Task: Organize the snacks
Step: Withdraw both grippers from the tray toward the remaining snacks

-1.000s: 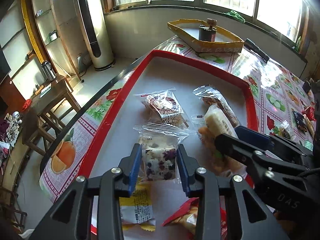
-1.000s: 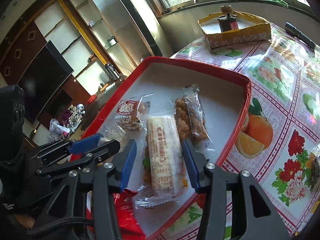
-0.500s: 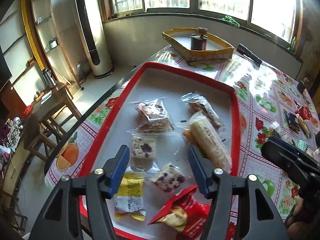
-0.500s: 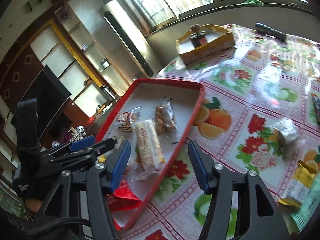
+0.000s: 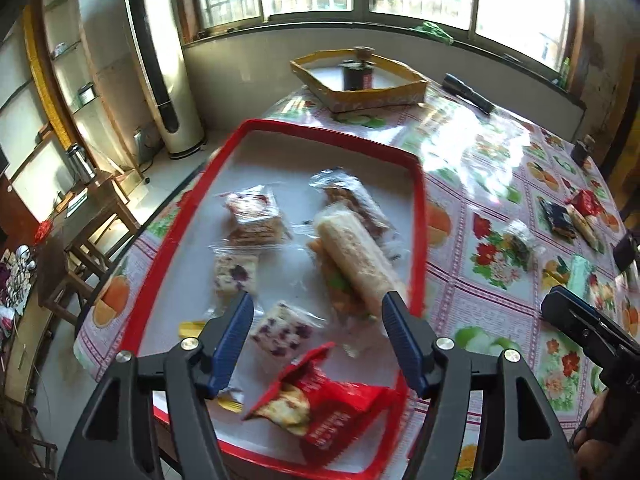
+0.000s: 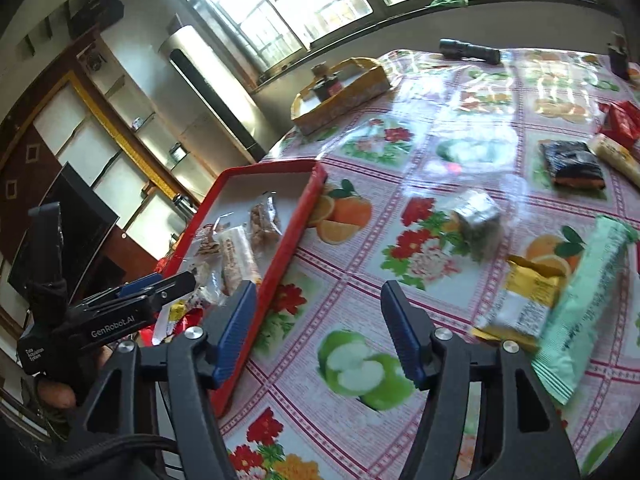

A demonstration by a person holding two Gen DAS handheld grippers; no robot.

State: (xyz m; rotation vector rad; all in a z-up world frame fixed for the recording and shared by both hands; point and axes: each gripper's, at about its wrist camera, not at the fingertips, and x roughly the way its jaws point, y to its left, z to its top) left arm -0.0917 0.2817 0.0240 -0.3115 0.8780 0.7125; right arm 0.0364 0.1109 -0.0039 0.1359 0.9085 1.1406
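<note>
while both tools gape empty, the left tool [image 5: 318, 330] hangs over the tray [image 5: 418, 200] snacks, the right tool [image 6: 318, 330] beside a yellow pack [image 6: 524, 296] on the desk [image 6: 360, 280].

Fruit-print table [image 6: 420, 184] with red tray [image 5: 418, 208], loose snacks [image 6: 576, 164]

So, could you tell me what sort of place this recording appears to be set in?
Most likely a home living or dining room: a table under a fruit-and-flower oilcloth, a tall floor-standing air conditioner near the windows, and a flat-screen television set against wooden wall shelving.
</note>
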